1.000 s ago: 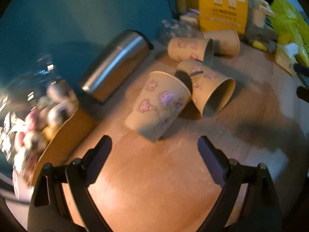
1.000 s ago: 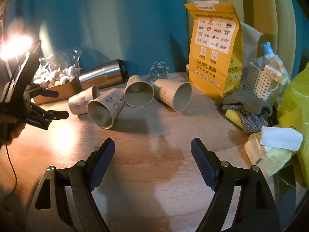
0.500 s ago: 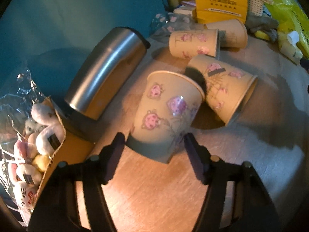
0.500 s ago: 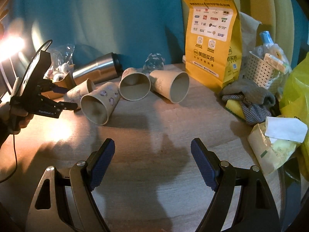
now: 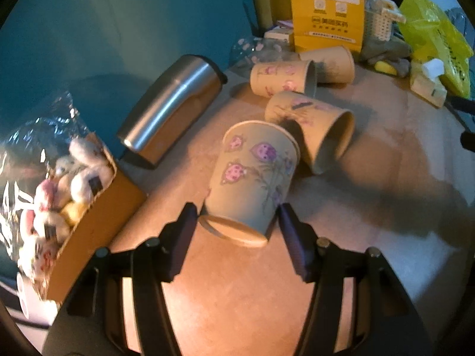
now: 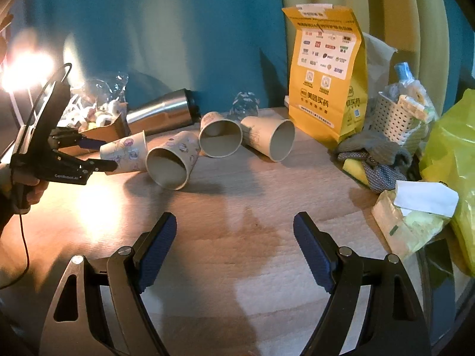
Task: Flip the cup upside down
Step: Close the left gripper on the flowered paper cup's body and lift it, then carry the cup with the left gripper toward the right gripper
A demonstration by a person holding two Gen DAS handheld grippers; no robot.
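L gripper fingers pinch base of flower-print paper cup lying on its side on wooden table, flip not yet done; R gripper spread, idle.

The left wrist view looks along its own tongs from low and very close, facing the far right corner of the bench, a flowered paper cup filling its middle; the right wrist view sits further back and higher behind its tongs, facing the blue wall across the bench; both share the row of tipped cups, the steel flask and the yellow bag; the right view also takes in the left tongs at its left edge.
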